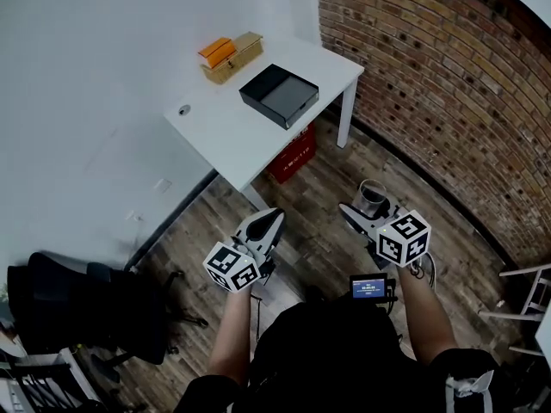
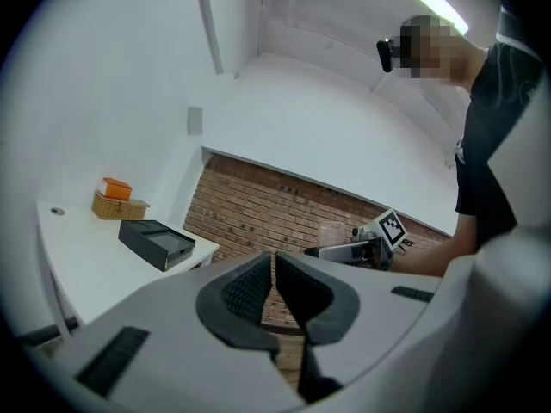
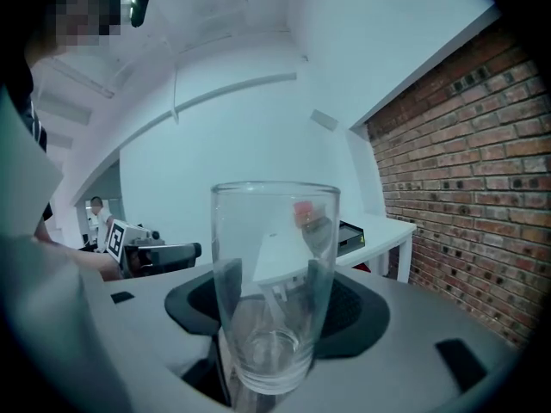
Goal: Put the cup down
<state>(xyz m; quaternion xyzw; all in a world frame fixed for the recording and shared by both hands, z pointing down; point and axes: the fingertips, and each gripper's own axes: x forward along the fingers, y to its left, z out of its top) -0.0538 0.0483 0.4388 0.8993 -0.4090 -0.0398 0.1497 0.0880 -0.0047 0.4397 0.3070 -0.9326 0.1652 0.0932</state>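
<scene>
The cup is a clear, empty drinking glass [image 3: 274, 282], upright between the dark pads of my right gripper [image 3: 275, 321], which is shut on its lower part. In the head view the glass [image 1: 372, 198] is held in the air over the wooden floor, right of the white table [image 1: 225, 136], with my right gripper [image 1: 363, 211] around it. My left gripper [image 1: 270, 224] hangs beside it at the same height, shut and empty. In the left gripper view its pads meet at the middle of my left gripper [image 2: 274, 284], with the glass [image 2: 331, 233] beyond.
On the table lie a black box [image 1: 278, 95], a wicker basket [image 1: 234, 58] with an orange item [image 1: 217, 52], and a small round object [image 1: 183, 109]. A red box [image 1: 293, 155] sits beneath. A brick wall [image 1: 448, 84] runs on the right; a black chair [image 1: 86, 308] stands at left.
</scene>
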